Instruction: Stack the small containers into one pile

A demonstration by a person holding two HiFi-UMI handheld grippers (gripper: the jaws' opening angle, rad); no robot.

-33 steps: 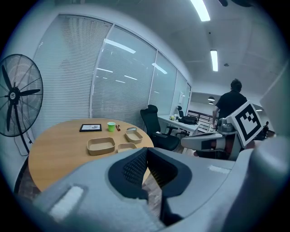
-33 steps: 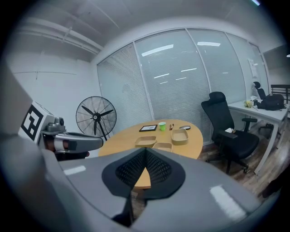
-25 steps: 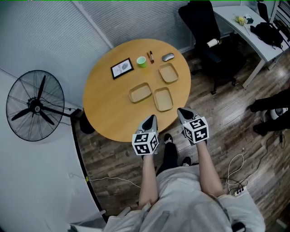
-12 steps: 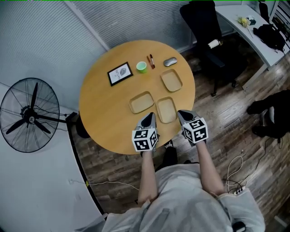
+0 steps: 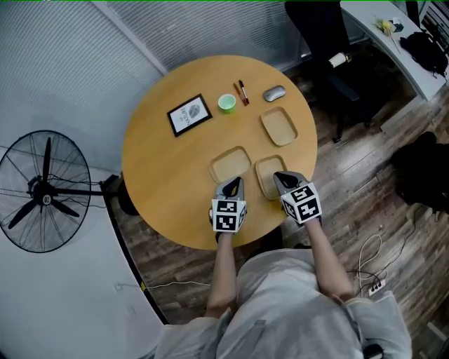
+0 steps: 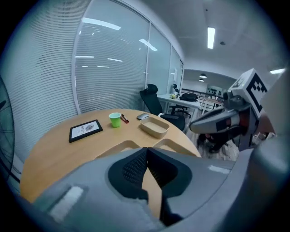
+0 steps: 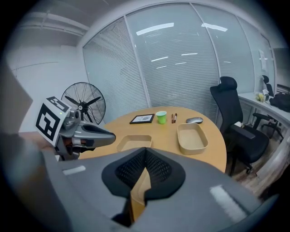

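Three shallow tan containers lie apart on the round wooden table [image 5: 161, 175]: one at the middle [image 5: 229, 165], one nearer the front edge [image 5: 267, 177], one farther right [image 5: 279, 126]. My left gripper [image 5: 233, 184] hovers at the front rim of the middle container, jaws together and empty. My right gripper [image 5: 280, 178] is over the near container, covering part of it, also shut and empty. In the left gripper view the far container [image 6: 154, 126] shows beyond the closed left gripper [image 6: 146, 152]. The right gripper view shows two containers [image 7: 192, 137] [image 7: 133, 142] past the shut right gripper [image 7: 145, 150].
At the table's far side lie a framed picture [image 5: 189, 114], a green cup [image 5: 226, 102], pens [image 5: 243, 92] and a computer mouse [image 5: 274, 92]. A standing fan [image 5: 43, 198] is at the left, a black office chair [image 5: 316, 21] behind, cables [image 5: 368, 259] on the floor.
The person has stepped up to the table. Both grippers went from the floor side of the edge to over the table's front, reaching the two nearest containers. Jaws stayed shut.
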